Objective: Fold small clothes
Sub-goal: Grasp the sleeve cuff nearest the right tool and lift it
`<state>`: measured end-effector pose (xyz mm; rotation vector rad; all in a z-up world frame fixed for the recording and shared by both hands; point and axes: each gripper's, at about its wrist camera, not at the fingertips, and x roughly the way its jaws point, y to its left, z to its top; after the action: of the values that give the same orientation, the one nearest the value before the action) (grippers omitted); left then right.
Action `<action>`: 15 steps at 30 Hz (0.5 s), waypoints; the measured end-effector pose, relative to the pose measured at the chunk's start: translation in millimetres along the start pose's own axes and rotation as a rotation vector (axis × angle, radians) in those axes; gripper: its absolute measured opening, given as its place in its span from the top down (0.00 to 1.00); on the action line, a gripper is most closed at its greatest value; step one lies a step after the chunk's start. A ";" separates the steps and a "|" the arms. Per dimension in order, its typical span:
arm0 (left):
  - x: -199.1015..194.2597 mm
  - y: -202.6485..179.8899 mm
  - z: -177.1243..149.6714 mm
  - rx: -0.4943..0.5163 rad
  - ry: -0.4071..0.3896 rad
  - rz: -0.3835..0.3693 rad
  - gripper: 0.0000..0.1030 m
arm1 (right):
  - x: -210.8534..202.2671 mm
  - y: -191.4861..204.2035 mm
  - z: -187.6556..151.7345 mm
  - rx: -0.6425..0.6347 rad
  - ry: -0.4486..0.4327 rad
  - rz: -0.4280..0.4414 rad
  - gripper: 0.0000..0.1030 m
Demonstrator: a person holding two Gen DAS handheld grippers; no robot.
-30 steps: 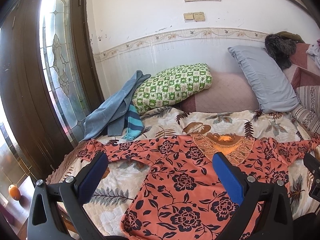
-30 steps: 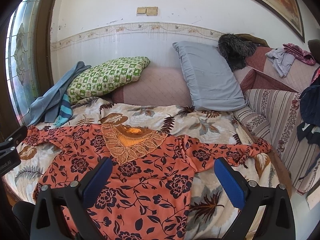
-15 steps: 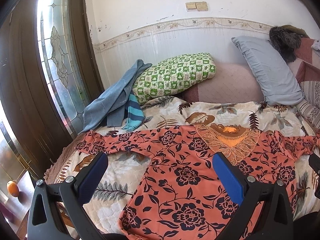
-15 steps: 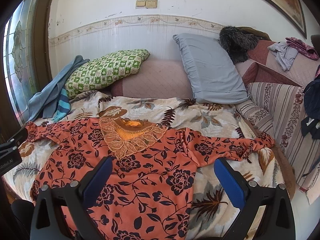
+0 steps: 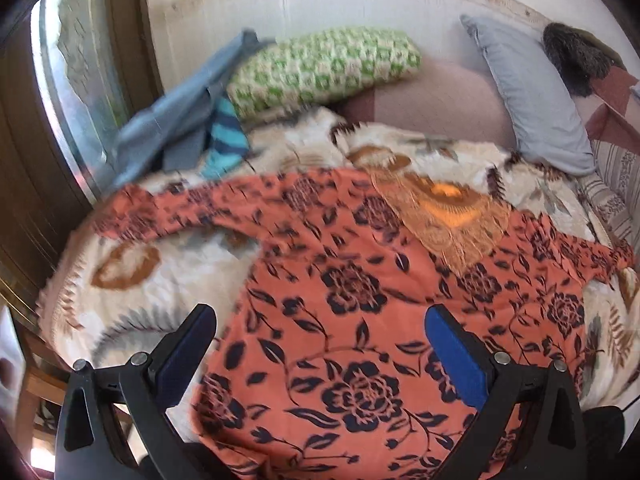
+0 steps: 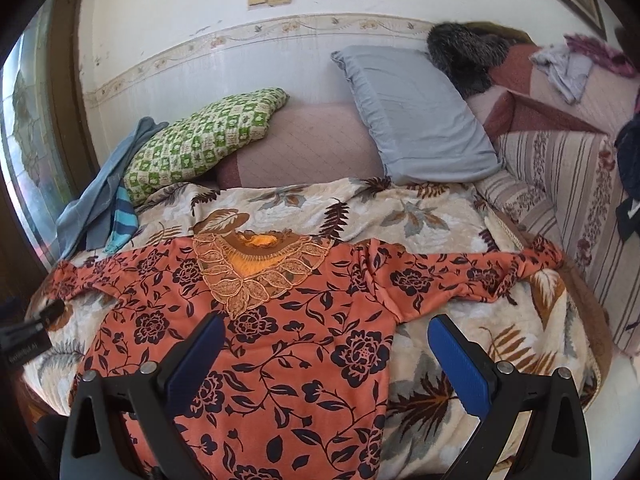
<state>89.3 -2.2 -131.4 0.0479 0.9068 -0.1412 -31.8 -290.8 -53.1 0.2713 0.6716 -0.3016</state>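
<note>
Clearly the orange floral blouse (image 6: 280, 344) lies flat and face up on the leaf-patterned bedspread (image 6: 432, 216), collar toward the far side, both sleeves stretched out to left and right. No fold is made yet, I judge. The left gripper (image 5: 320, 344) hangs over the left half of the body with its blue pads spread wide and holding nothing; the right gripper (image 6: 326, 346) hangs the same way over the right side seam — also spread, also empty. To fold well, each gripper should pinch one sleeve near its cuff and bring it across the chest, keeping the cloth smooth. Behind are a green checked pillow (image 6: 200, 140) and a grey pillow (image 6: 412, 120).
</note>
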 end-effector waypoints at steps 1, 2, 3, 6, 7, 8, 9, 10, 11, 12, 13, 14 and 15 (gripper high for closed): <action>20.1 2.0 -2.0 -0.026 0.071 -0.031 0.00 | 6.1 -21.3 2.1 0.058 0.008 0.035 0.01; 38.6 3.7 -3.8 -0.055 0.134 -0.057 0.01 | 13.4 -44.7 3.9 0.123 0.018 0.073 0.01; 54.4 4.2 -5.4 -0.088 0.180 -0.076 0.02 | 22.3 -69.7 5.5 0.195 0.031 0.112 0.01; 83.2 0.8 0.7 -0.161 0.209 -0.074 0.04 | 53.2 -151.1 6.5 0.425 0.054 0.196 0.01; 89.5 -2.8 6.4 -0.169 0.196 -0.065 0.04 | 63.0 -177.5 5.8 0.496 0.049 0.211 0.01; 93.0 -7.5 12.2 -0.173 0.177 -0.054 0.04 | 72.1 -201.9 5.5 0.562 0.039 0.213 0.01; 96.2 -11.9 19.2 -0.174 0.149 -0.037 0.04 | 79.8 -224.3 5.3 0.615 0.025 0.202 0.02; 99.4 -18.0 27.1 -0.172 0.119 -0.020 0.04 | 88.1 -244.9 6.2 0.665 0.014 0.190 0.04; 102.1 -23.4 35.5 -0.171 0.090 -0.006 0.04 | 96.9 -264.4 7.1 0.718 0.003 0.184 0.08; 104.2 -28.4 42.1 -0.168 0.059 0.005 0.04 | 106.7 -283.0 8.4 0.772 -0.007 0.186 0.10; 108.0 -34.9 46.8 -0.159 0.025 0.015 0.04 | 116.9 -299.7 10.1 0.821 -0.018 0.190 0.11; 113.3 -41.3 48.9 -0.142 0.004 0.027 0.04 | 127.1 -314.4 11.6 0.866 -0.027 0.192 0.15; 121.0 -45.4 49.3 -0.118 0.000 0.037 0.04 | 137.7 -327.1 13.0 0.908 -0.033 0.191 0.16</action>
<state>194.8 -64.4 -195.5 -0.0451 0.9127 -0.0534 -39.4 -622.3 -180.4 1.1866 0.4345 -0.4127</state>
